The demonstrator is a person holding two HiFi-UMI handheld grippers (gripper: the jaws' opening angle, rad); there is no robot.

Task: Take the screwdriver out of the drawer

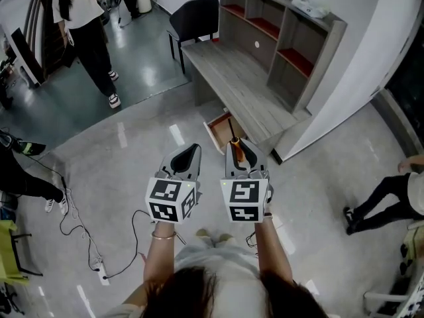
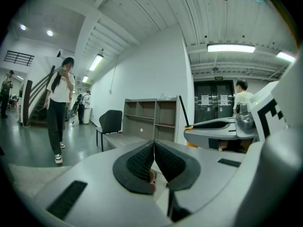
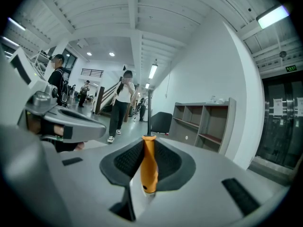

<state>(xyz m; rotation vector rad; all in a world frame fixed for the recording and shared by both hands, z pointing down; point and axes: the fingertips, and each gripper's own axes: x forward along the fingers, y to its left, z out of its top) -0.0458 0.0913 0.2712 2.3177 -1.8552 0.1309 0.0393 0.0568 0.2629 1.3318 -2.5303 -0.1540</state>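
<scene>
The long grey worktop (image 1: 245,88) runs from far left to near right, with a shelf unit (image 1: 291,45) along its right side and a dark chair (image 1: 195,17) at its far end. Below its near end a drawer (image 1: 217,132) stands pulled open; what it holds is probably too small to tell. Nearer than the drawer, both tools are held side by side above the floor (image 1: 132,171). The left tool (image 2: 154,148) has its pads (image 2: 142,162) pressed together on nothing. The right tool (image 3: 148,143) is clamped on the orange handle of the screwdriver (image 3: 149,169), whose shaft points away
</scene>
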